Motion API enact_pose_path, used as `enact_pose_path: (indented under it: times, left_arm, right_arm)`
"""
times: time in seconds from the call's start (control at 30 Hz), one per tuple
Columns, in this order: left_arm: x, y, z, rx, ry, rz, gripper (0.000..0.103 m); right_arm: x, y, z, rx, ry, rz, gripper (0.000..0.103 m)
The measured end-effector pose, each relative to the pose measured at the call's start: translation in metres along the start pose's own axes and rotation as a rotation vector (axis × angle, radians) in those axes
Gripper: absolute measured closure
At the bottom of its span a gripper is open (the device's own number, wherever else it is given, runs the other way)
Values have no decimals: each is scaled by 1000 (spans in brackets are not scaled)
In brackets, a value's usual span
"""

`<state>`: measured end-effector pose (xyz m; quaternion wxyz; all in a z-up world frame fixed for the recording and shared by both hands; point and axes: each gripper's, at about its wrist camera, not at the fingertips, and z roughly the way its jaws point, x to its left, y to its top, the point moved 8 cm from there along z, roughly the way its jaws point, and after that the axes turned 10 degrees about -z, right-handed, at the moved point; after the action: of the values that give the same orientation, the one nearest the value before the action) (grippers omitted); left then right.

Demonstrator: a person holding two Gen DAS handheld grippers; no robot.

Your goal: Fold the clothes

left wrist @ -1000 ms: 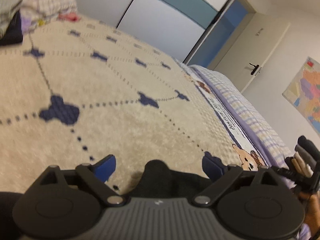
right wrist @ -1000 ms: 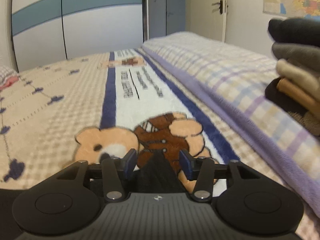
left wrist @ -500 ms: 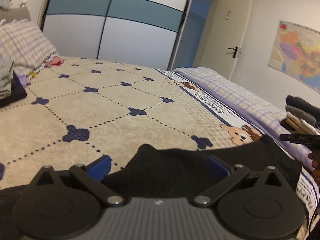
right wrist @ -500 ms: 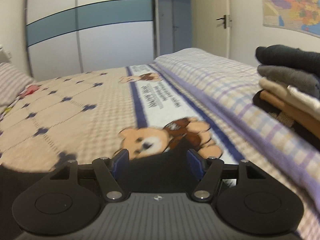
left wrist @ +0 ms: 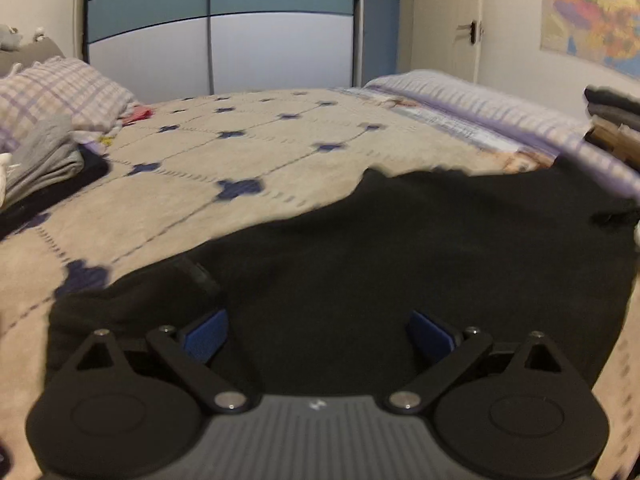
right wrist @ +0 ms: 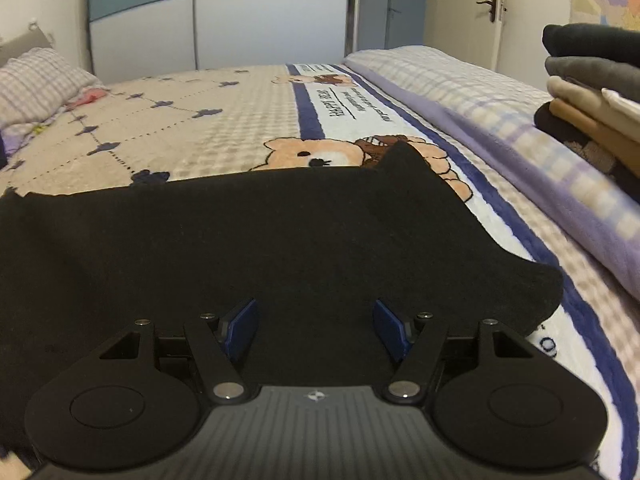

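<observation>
Bedroom with sliding wardrobe doors (right wrist: 224, 20) behind a bed (right wrist: 224, 128) under a beige blanket with blue crosses. Spread flat near the bed's front edge, by its right side: black garment (right wrist: 248, 236), over the printed bear (right wrist: 316, 154). Looks soft, light and limp, likely to sag; best pinched at the corners of an edge. Left gripper (left wrist: 318, 334) spread wide, pinching nothing, cloth beneath. Right gripper (right wrist: 316, 330) just opened, likewise empty over the cloth. Legible on the blanket's white band: "HAPPY BEAR" (right wrist: 334, 102). Folded stack (right wrist: 592, 96) toward the right edge.
</observation>
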<state>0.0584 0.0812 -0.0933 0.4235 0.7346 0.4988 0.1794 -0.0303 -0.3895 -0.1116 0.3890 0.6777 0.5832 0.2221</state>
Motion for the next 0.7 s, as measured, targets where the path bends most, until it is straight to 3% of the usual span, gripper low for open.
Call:
enact_pose_path:
  times: [0.13,0.23,0.33,0.53,0.7]
  left_arm:
    - [10,-6,-9,-4,-26,10,4]
    - [3,0,-15,-22,14,13,5]
    - [-13,6,-21,-44,21,21,5]
    - [-74,20,-24,-99,-126,23,4]
    - [-124,7,-7,-52,-232,83,4]
  right_arm:
    - [-31,-8,0,-6,-59,10,36]
    - [-48,-9,-4,-13,-95,72,37]
    - [-37,-4,-16,-30,-115,37,37]
    - [27,16,-41,-141,56,-57,37]
    - [95,35,-53,-207,245,-116,37]
